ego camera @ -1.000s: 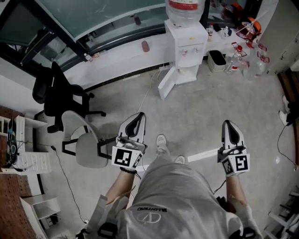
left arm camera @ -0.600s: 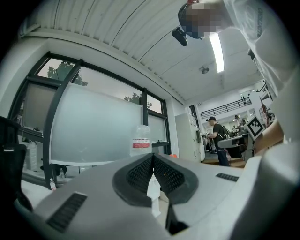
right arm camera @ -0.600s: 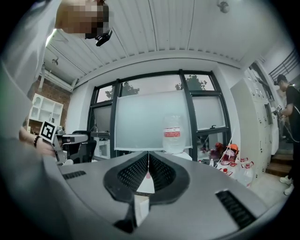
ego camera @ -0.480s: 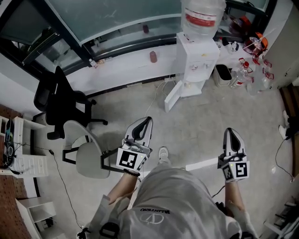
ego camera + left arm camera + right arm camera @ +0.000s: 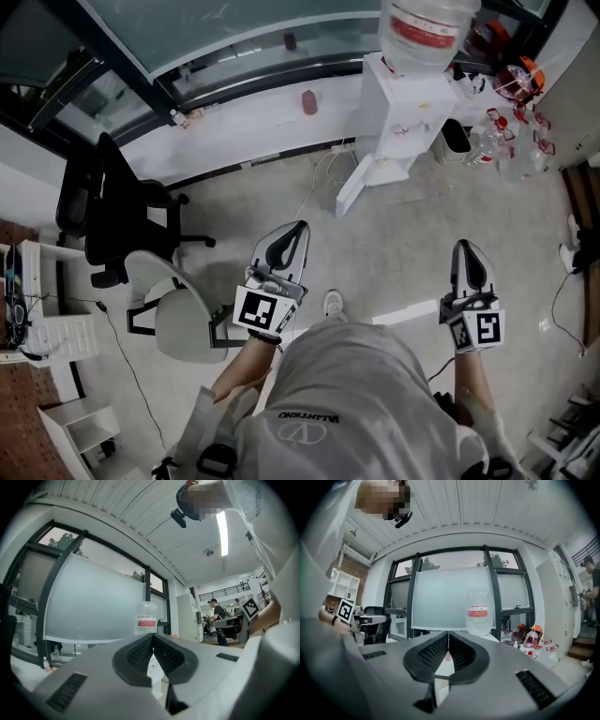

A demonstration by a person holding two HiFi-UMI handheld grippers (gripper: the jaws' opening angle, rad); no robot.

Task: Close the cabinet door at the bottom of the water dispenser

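Observation:
A white water dispenser (image 5: pixel 405 117) with a clear bottle (image 5: pixel 427 28) on top stands at the far wall. Its bottom cabinet door (image 5: pixel 354 186) hangs open, swung out to the left. The bottle (image 5: pixel 146 619) shows above the jaws in the left gripper view and the same bottle (image 5: pixel 477 612) stands ahead in the right gripper view. My left gripper (image 5: pixel 294 231) is shut and empty, well short of the dispenser. My right gripper (image 5: pixel 466 248) is shut and empty too, off to the right, level with the left one.
A black office chair (image 5: pixel 103 211) and a grey chair (image 5: pixel 178 314) stand at the left. A dark bin (image 5: pixel 457 139) and several bottles (image 5: pixel 492 141) sit right of the dispenser. A white cable (image 5: pixel 319 183) runs along the floor toward the door. White shelves (image 5: pixel 42 309) line the left edge.
Both grippers and the person have moved forward across the floor toward the dispenser, which now shows larger and nearer. The jaws stayed shut.

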